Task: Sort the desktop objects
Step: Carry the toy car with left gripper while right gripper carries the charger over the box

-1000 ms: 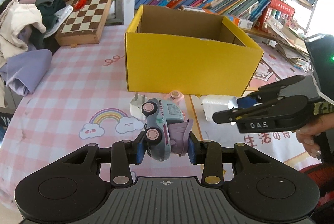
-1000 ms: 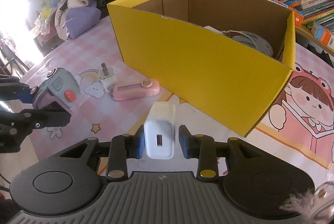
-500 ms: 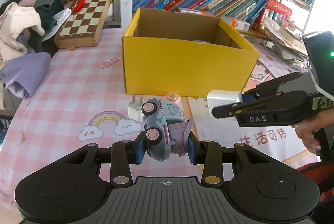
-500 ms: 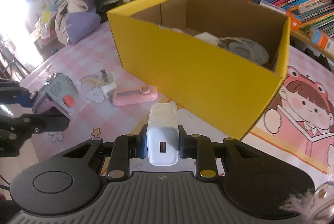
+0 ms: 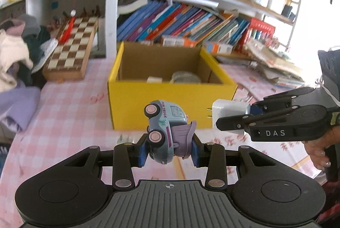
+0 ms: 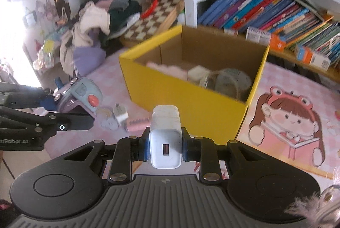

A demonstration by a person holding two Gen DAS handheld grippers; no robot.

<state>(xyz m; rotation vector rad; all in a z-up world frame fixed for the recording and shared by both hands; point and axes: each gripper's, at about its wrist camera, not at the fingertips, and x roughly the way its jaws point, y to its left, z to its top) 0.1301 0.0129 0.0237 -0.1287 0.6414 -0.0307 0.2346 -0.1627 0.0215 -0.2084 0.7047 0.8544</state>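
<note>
At lower centre, the left gripper (image 5: 169, 151) clamps a pale-blue toy truck with pink wheels (image 5: 164, 128); the right gripper (image 6: 165, 146) pinches a white charger block (image 6: 165, 138). Both are held above the pink checked tabletop (image 5: 70, 113), before the open yellow cardboard box (image 5: 170, 98) at centre frame.

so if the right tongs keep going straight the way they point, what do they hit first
Probably the yellow box: its near wall sits dead ahead of the white charger held in the right tongs. Depth is unclear.
</note>
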